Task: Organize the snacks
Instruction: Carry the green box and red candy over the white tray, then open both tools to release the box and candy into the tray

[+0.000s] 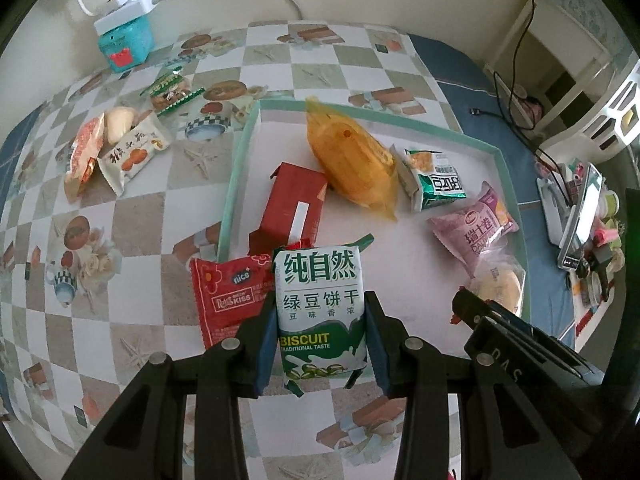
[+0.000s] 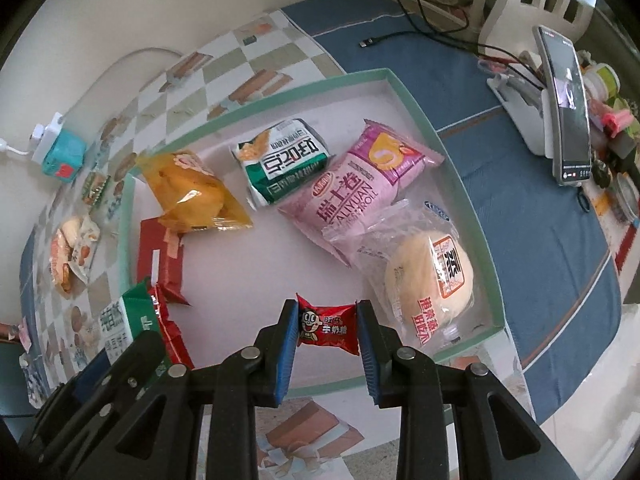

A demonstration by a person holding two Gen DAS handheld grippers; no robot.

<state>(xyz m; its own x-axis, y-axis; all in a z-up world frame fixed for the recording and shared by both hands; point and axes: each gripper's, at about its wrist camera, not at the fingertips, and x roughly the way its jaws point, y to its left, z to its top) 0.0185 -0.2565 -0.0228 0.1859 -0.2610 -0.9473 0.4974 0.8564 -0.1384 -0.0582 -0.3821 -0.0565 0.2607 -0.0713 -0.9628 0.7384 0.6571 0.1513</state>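
Note:
My left gripper (image 1: pixel 320 320) is shut on a green-and-white biscuit pack (image 1: pixel 320 308), held over the near edge of the teal-rimmed white tray (image 1: pixel 240 152). My right gripper (image 2: pixel 327 324) is shut on a small red candy packet (image 2: pixel 328 326), held above the tray (image 2: pixel 456 172) near its front edge. In the tray lie an orange bag (image 2: pixel 192 192), a red box (image 2: pixel 160 256), a green-white pack (image 2: pixel 284 160), a pink Swiss-roll pack (image 2: pixel 360 184) and a clear-wrapped bun (image 2: pixel 428 272). A red Kiss packet (image 1: pixel 228 300) lies across the tray's left near corner.
Several loose snack packs (image 1: pixel 116 148) lie on the checkered tablecloth left of the tray. A teal box with a white plug (image 1: pixel 126 42) stands at the back left. A phone on a stand (image 2: pixel 564 104), cables and small clutter sit on the blue cloth to the right.

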